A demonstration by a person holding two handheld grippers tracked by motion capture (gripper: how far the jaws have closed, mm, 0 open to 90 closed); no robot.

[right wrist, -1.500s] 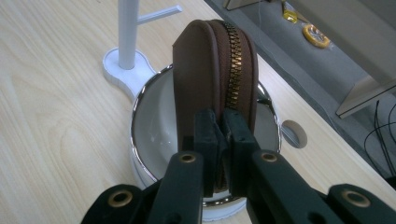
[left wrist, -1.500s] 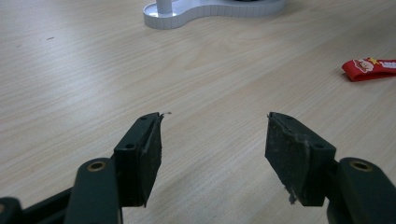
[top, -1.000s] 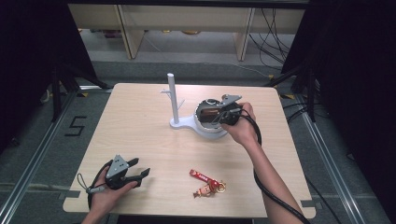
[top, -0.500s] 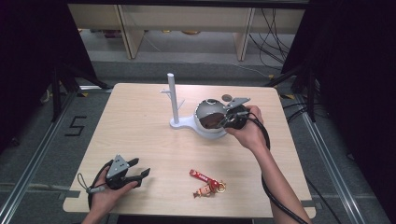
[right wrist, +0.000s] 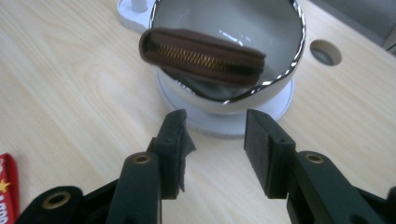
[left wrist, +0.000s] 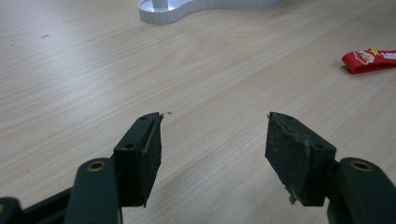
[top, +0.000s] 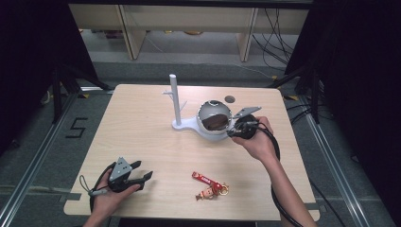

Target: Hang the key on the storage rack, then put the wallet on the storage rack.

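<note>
Resting at the near left corner of the light wooden table [top: 142,132], the left tongs [top: 142,177] are held in the person's left hand [top: 106,196] with their jaws spread wide apart and nothing between them; the left gripper view shows both black pads over bare wood, the right pad frayed at its lower edge. Just to the right along the near edge lies a red keychain strap [top: 202,178] with a small figure charm and a ring [top: 213,191] at its end, and the strap's red tip shows again at the right side of the left gripper view. Farther in, on the right half of the table, the person's right hand [top: 257,142] holds the right tongs [top: 232,131] just beside a shiny silver bowl [top: 208,112], jaws parted and empty, their tips close to the bowl's rim but not touching it as far as the right gripper view shows. Inside the bowl a brown zippered pouch [right wrist: 201,56] lies tilted with its brass zip facing up. The bowl sits on a round white base [right wrist: 280,105] joined to a white stand with an upright post [top: 174,97] to its left. Beyond the bowl a round hole [top: 230,99] is cut into the table, and shelving stands on the floor behind the far edge
</note>
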